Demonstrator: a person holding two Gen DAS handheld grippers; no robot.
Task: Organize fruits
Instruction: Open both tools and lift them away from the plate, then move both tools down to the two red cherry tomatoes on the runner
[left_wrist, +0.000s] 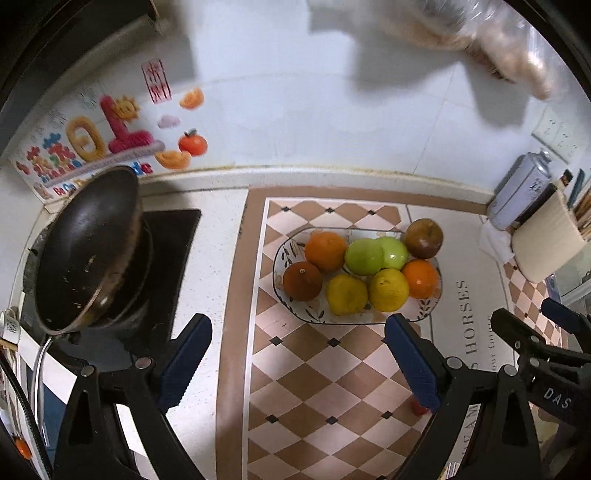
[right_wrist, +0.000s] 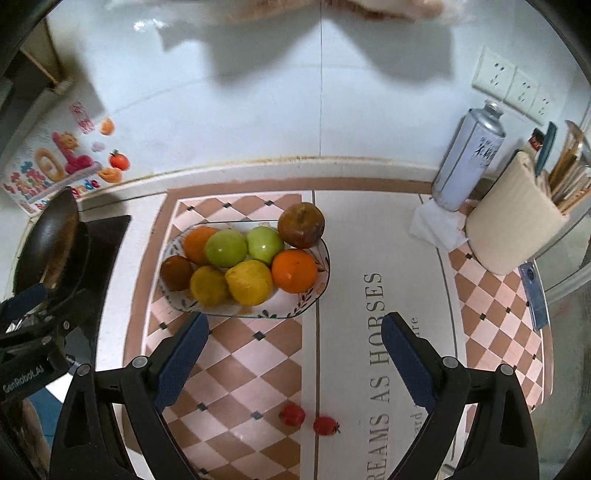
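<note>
A patterned oval dish (left_wrist: 288, 314) (right_wrist: 314, 295) on the checkered mat holds several fruits: oranges (left_wrist: 325, 251) (right_wrist: 294, 270), two green apples (left_wrist: 365, 256) (right_wrist: 226, 248), yellow citrus (left_wrist: 346, 294) (right_wrist: 249, 282) and a brown-red apple (left_wrist: 423, 238) (right_wrist: 301, 225) at the dish's far right end. Two small red fruits (right_wrist: 292, 414) (right_wrist: 325, 425) lie on the mat in front of the dish, between the right fingers. My left gripper (left_wrist: 297, 360) is open and empty, short of the dish. My right gripper (right_wrist: 295, 358) is open and empty, above the mat.
A dark pan (left_wrist: 86, 247) (right_wrist: 51, 243) sits on the stove at the left. A spray can (right_wrist: 469, 158) (left_wrist: 517, 192), a beige utensil holder (right_wrist: 513, 221) and a tissue (right_wrist: 436, 225) stand at the right by the wall. The right gripper's body (left_wrist: 546, 354) shows beside the left.
</note>
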